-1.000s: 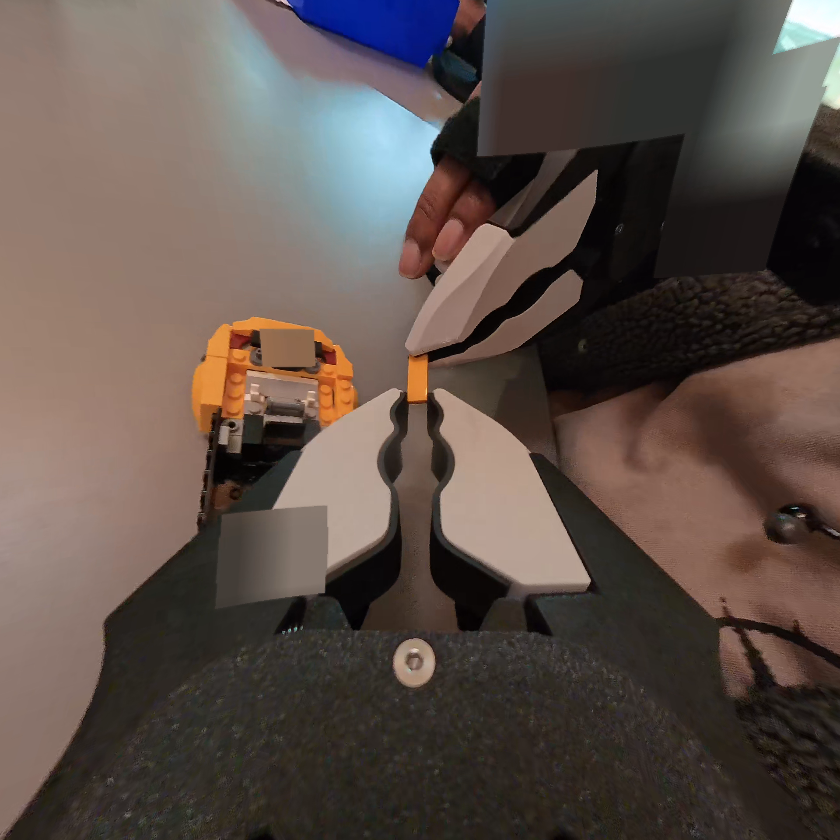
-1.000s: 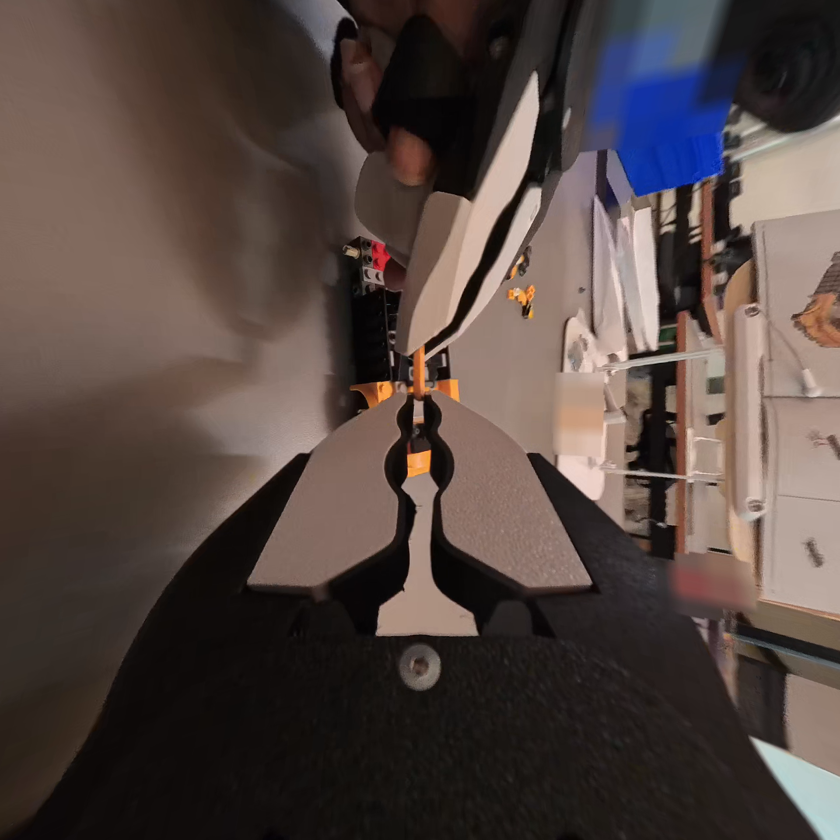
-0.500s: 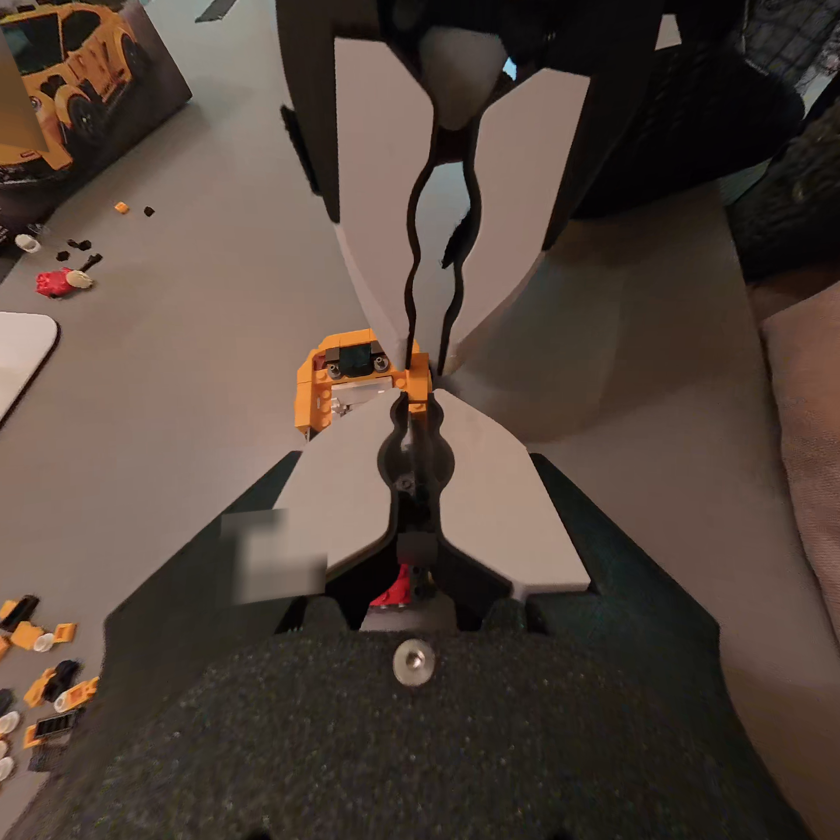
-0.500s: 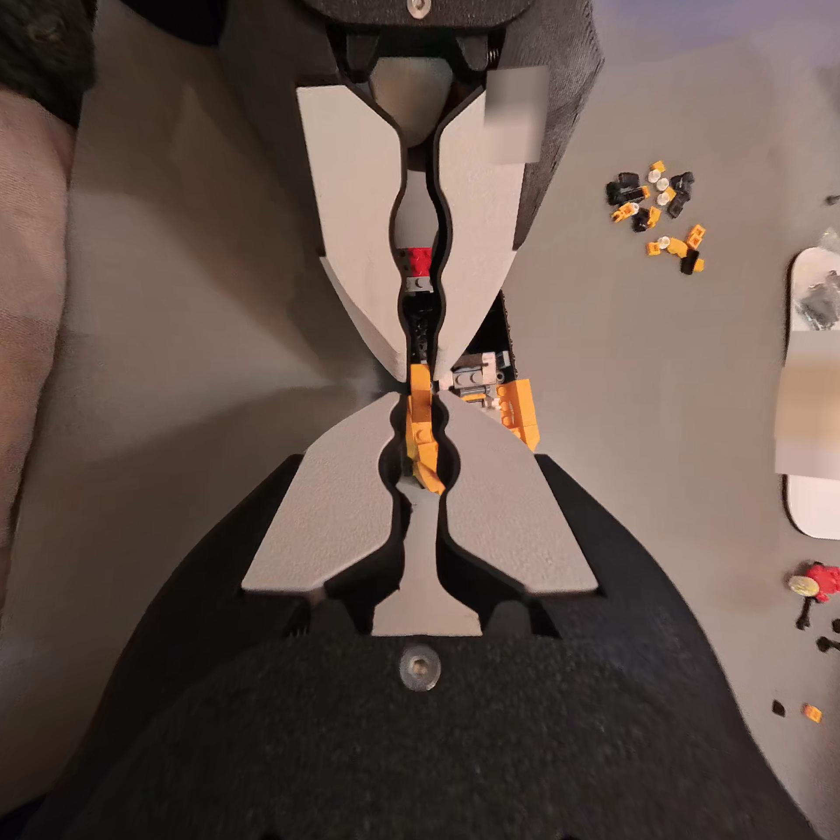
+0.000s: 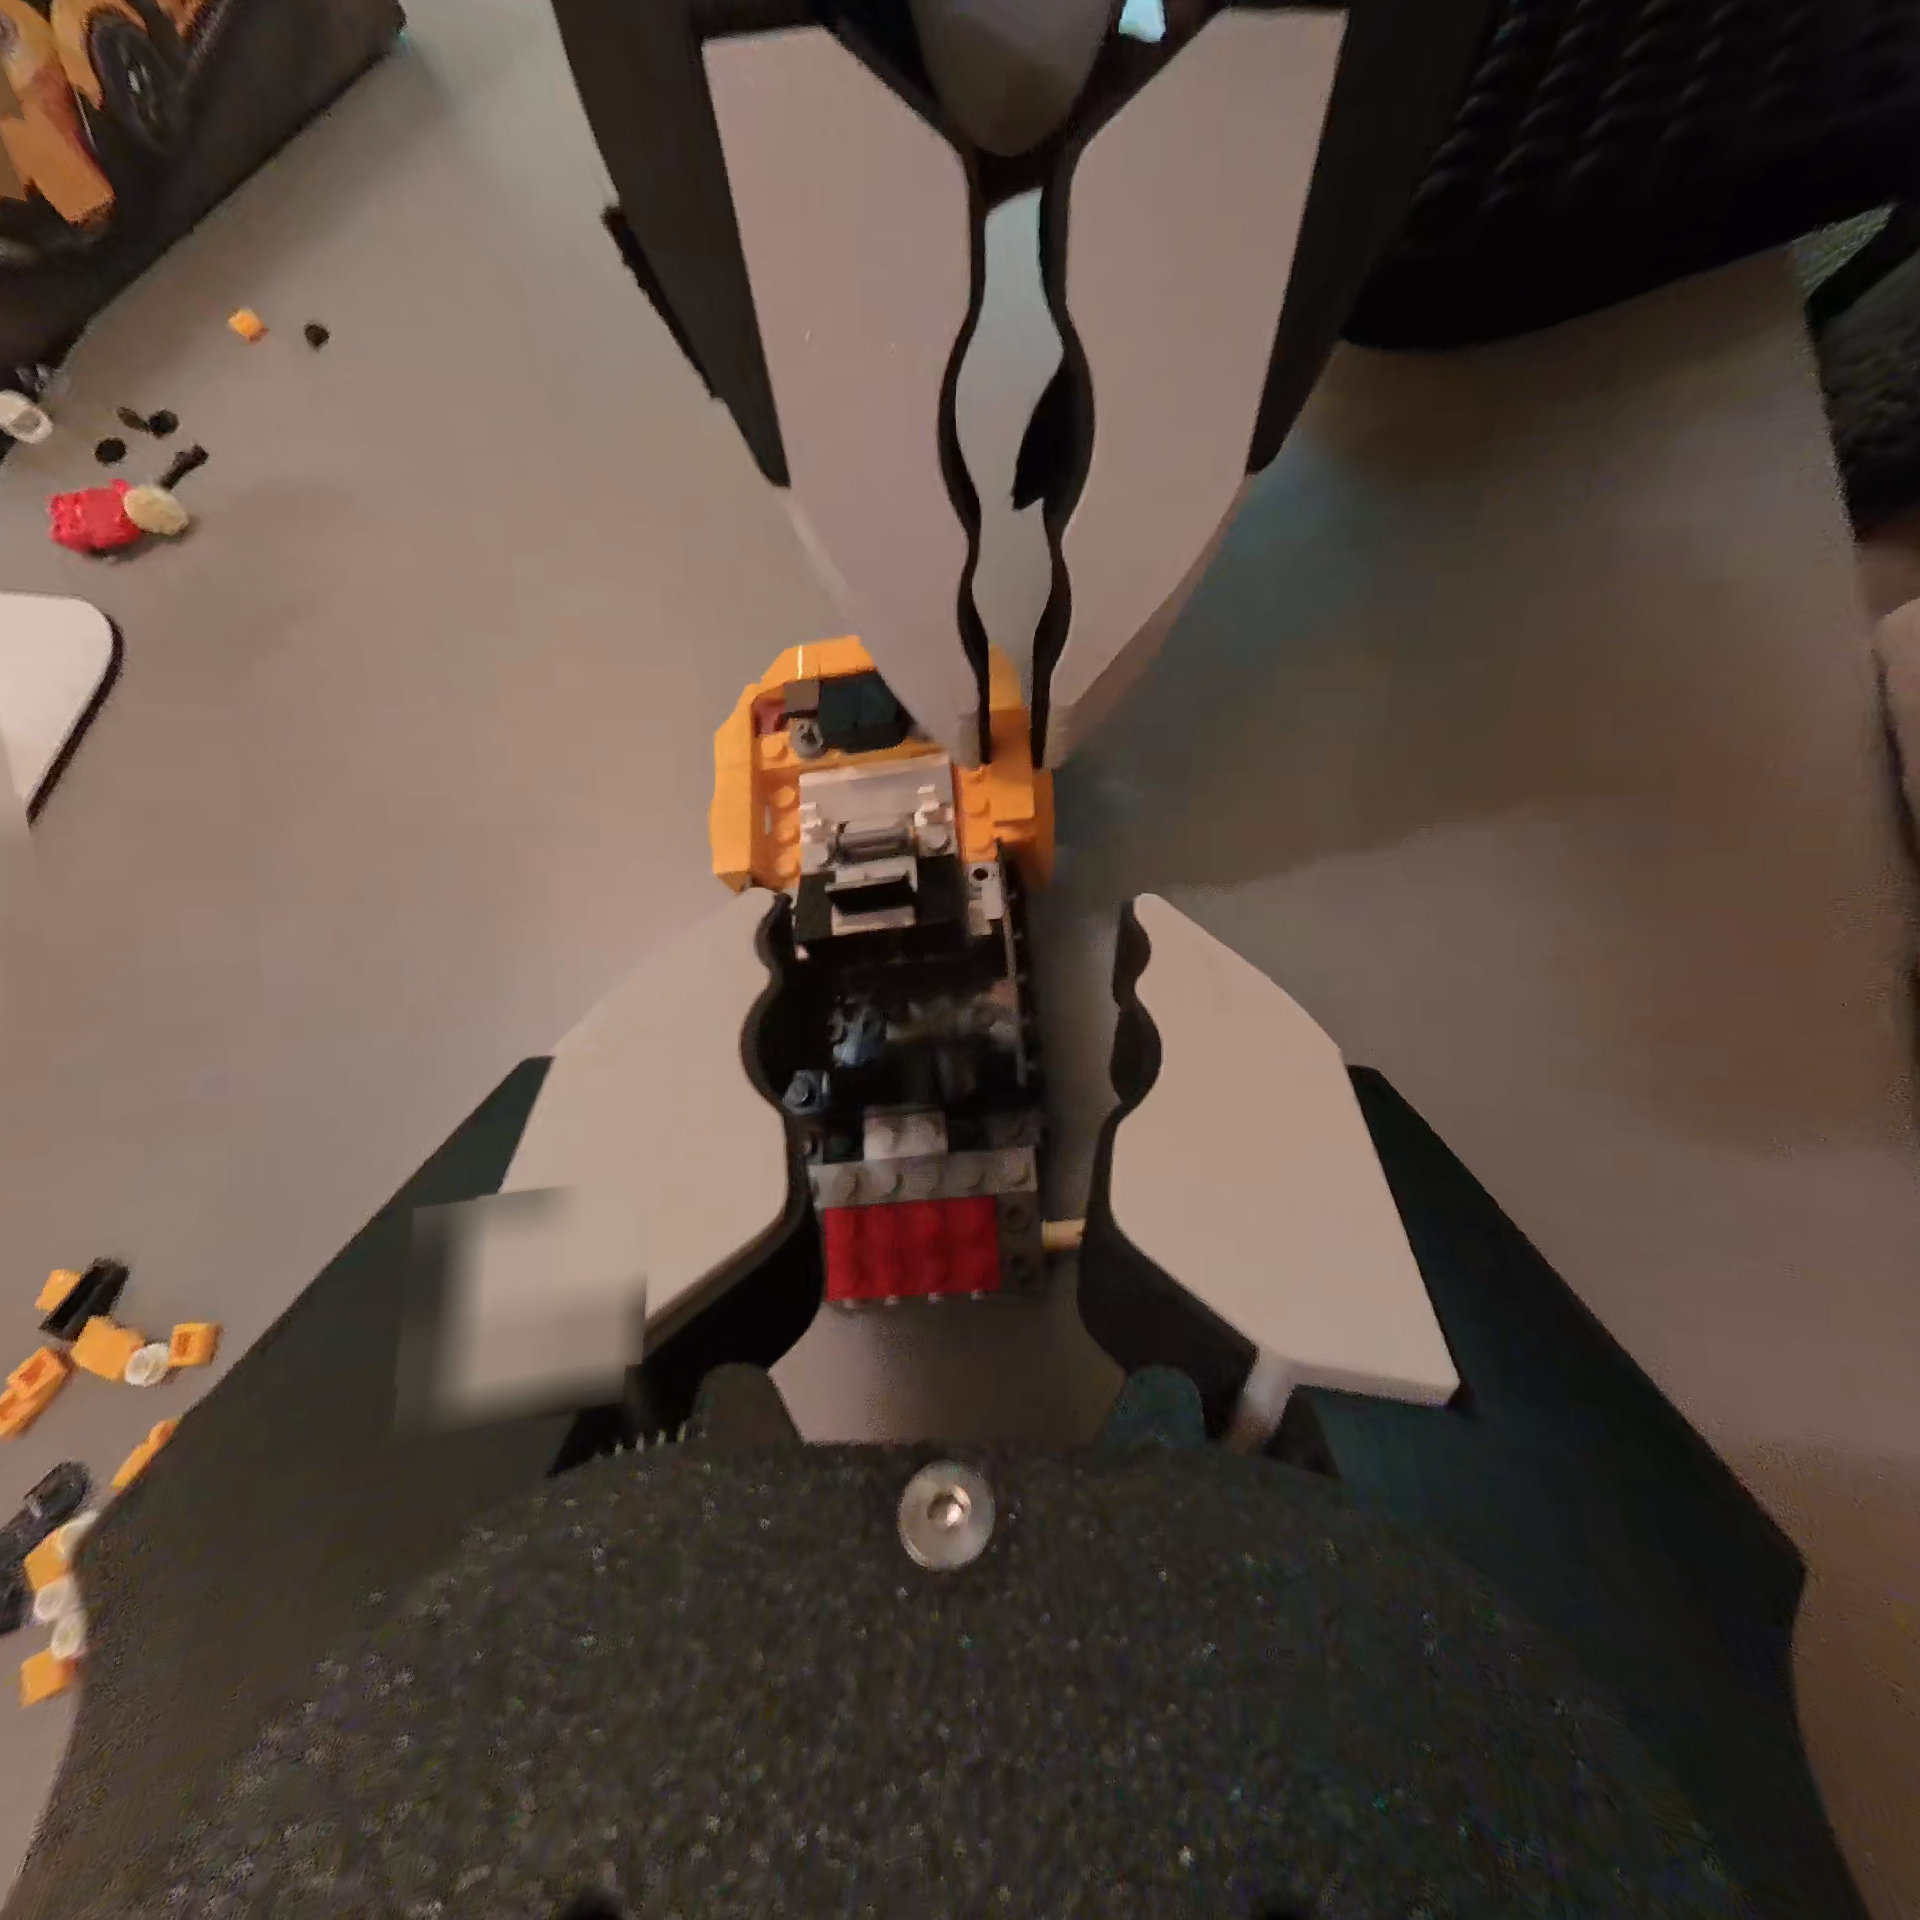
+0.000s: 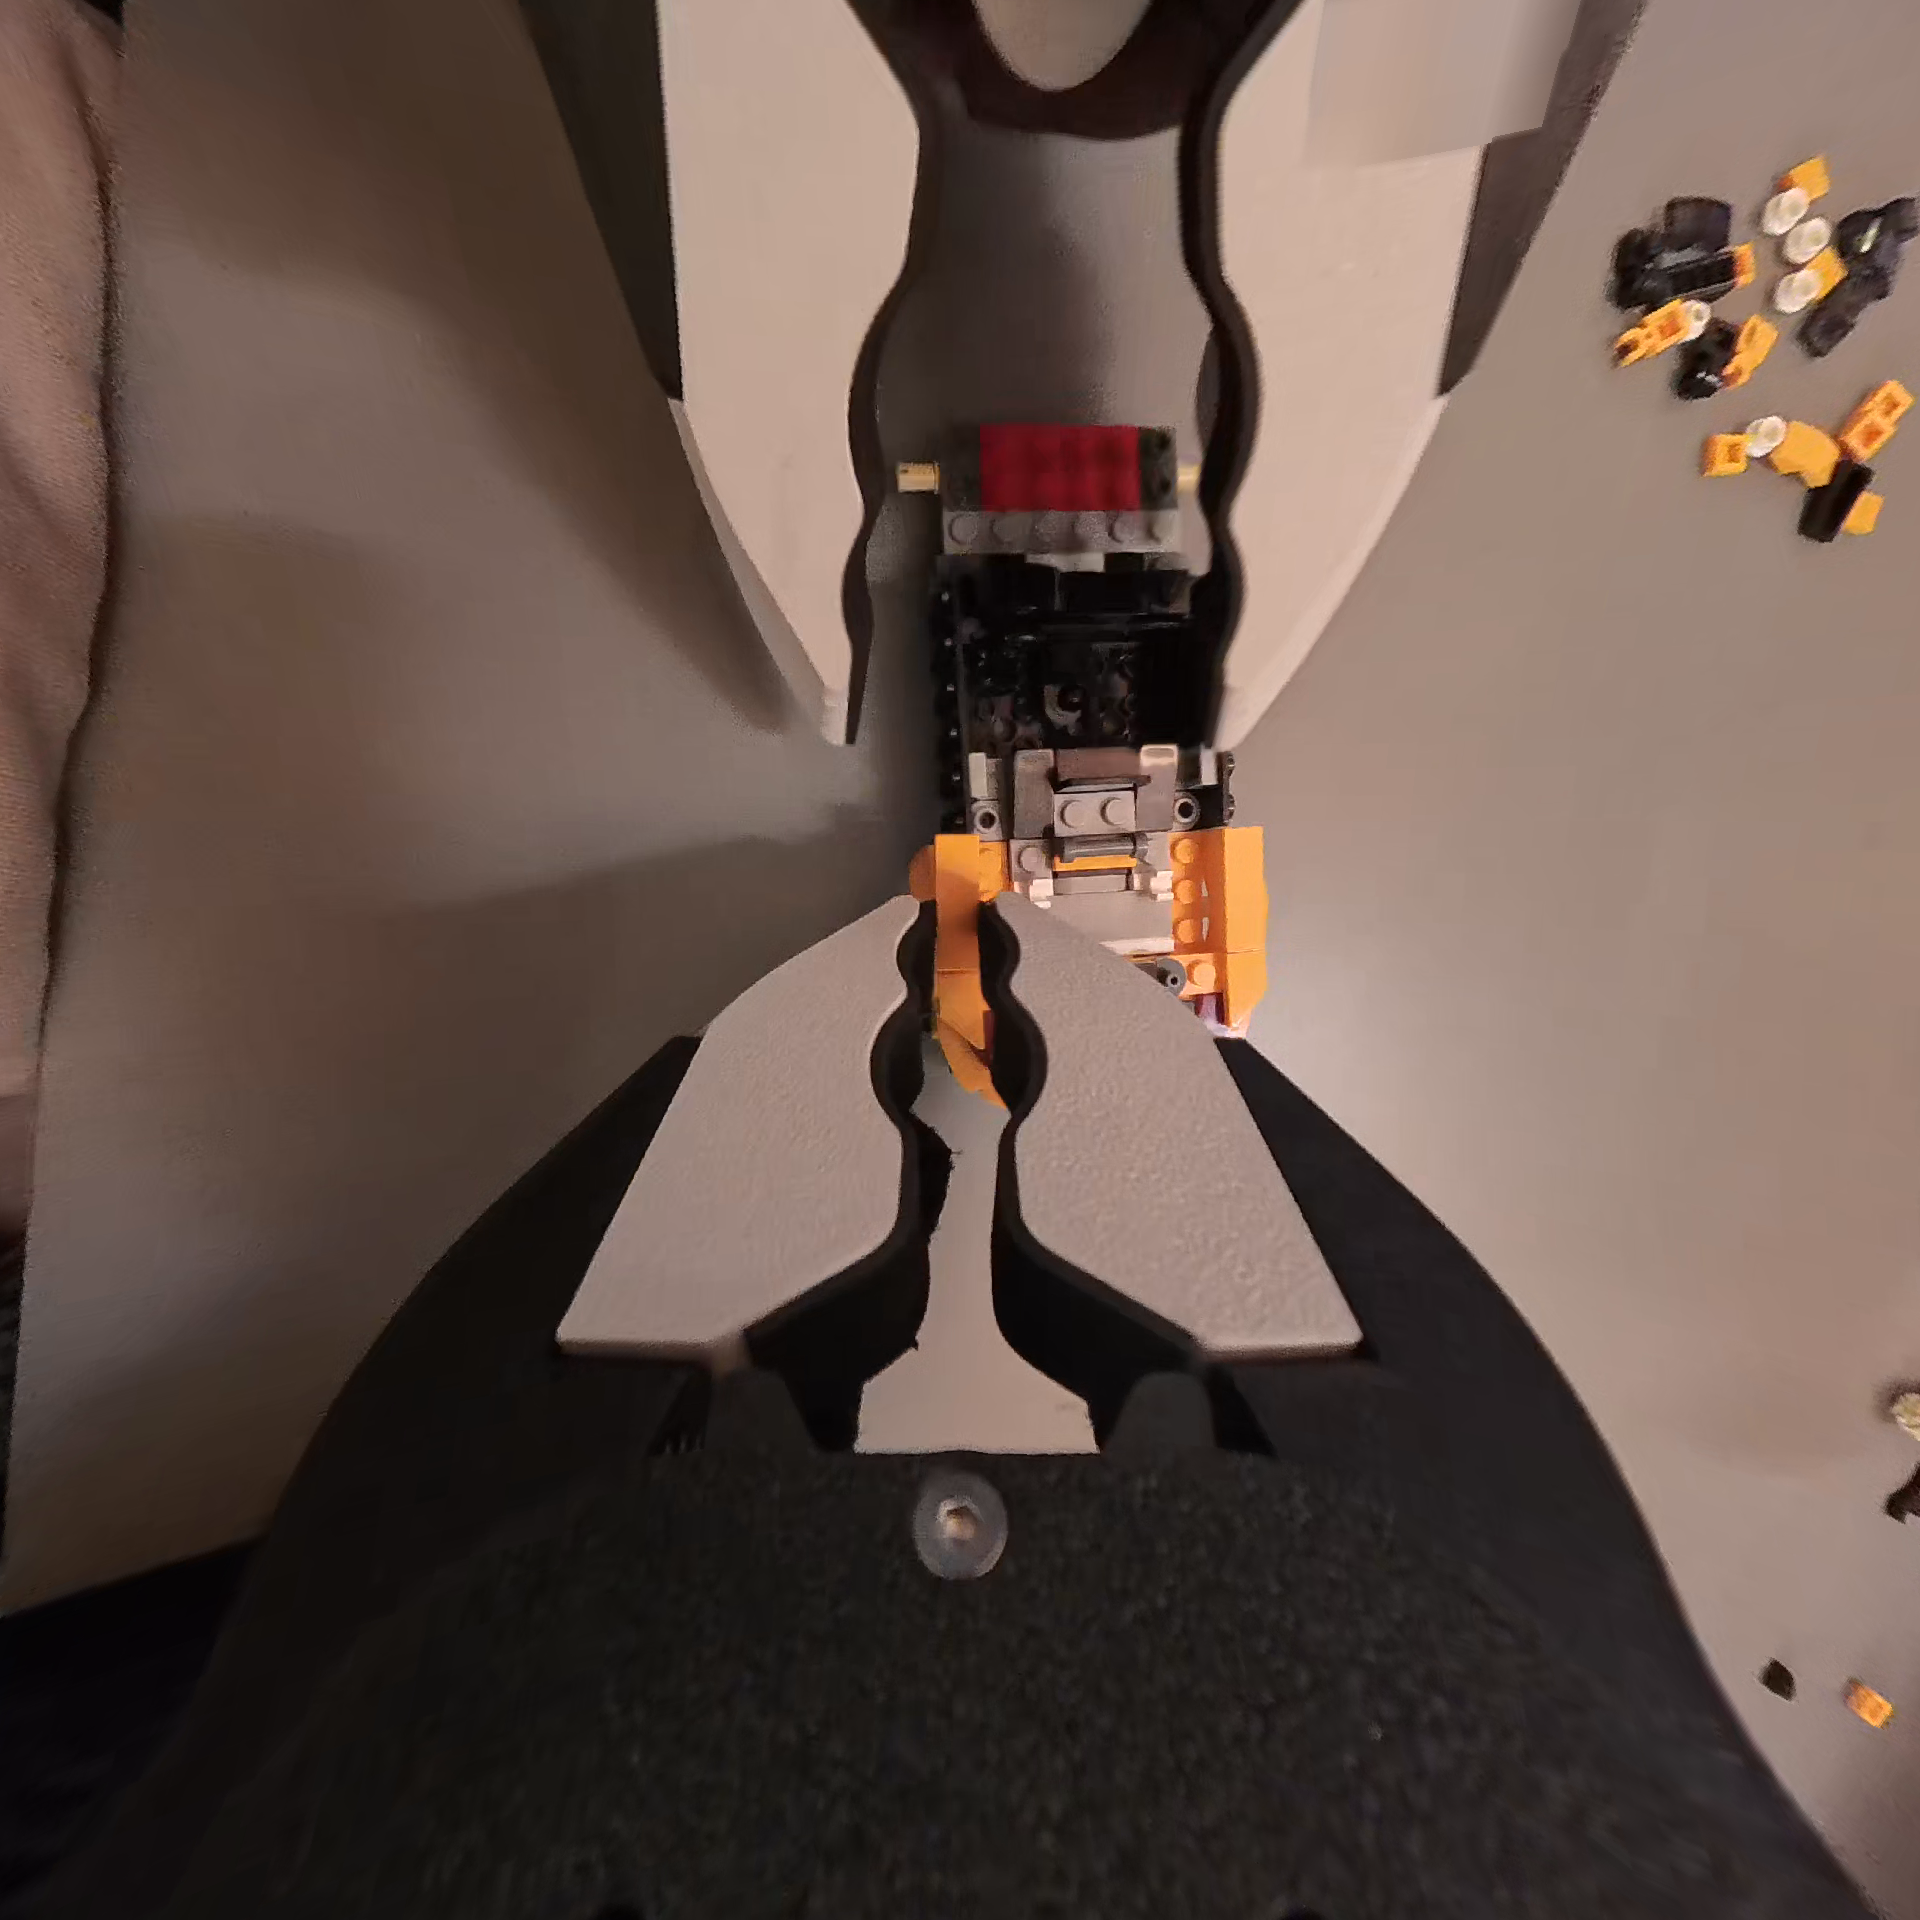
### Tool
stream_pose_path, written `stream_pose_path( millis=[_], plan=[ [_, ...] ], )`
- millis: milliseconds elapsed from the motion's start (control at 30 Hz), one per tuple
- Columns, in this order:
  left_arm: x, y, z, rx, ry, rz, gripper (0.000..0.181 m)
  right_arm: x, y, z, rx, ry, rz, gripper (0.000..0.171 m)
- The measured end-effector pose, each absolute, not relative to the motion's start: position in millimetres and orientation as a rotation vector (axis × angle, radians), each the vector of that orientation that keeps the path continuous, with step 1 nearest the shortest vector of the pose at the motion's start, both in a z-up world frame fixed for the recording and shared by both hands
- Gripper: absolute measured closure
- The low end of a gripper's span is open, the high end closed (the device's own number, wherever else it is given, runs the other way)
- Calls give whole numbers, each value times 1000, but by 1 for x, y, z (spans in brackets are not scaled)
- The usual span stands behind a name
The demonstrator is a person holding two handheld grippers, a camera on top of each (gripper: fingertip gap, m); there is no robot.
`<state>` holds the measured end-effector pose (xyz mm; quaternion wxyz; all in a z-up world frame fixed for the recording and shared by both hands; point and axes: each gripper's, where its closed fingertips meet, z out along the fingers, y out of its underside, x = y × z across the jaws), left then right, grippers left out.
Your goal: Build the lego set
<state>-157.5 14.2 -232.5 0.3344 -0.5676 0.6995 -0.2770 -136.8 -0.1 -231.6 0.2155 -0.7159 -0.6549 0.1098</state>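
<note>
A part-built Lego car (image 5: 914, 1039) lies on the grey table, with a black middle, a red end and an orange end. My left gripper (image 5: 945, 914) is open and straddles the car's black middle. Its left finger is against the car's side and its right finger stands apart. My right gripper (image 6: 956, 909) is shut on an orange side piece (image 6: 956, 997) at the car's orange end. The right gripper also shows in the left wrist view (image 5: 1003, 748), coming in from the top. In the right wrist view the car (image 6: 1070, 665) lies between the left gripper's open fingers (image 6: 769, 520).
Loose orange, black and white pieces lie at the left (image 5: 104, 1351) and show in the right wrist view (image 6: 1766, 312). A red piece (image 5: 94, 520), a white pad (image 5: 42, 675) and the set's box (image 5: 62, 125) are at the far left. A person's clothing (image 6: 42, 520) borders the table. My left and right fingertips are right by each other.
Both grippers came down from the air to the car. My left gripper has let go of the orange piece, opened and now straddles the car. The right gripper still grips the orange piece.
</note>
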Motion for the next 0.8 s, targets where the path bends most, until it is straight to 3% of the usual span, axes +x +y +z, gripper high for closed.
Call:
stream_pose_path(
  millis=[100, 567, 800],
  plan=[
    [-161, 21, -239, -1507, 1824, -698, 114, -137, 0, -235, -2010, -1850, 308, 163],
    [-168, 31, -246, -1589, 1823, -660, 106, -136, 2, -236, -2062, -1881, 293, 163],
    [-167, 31, -253, -1621, 1820, -679, 114, -136, 2, -237, -2074, -1892, 290, 163]
  ],
)
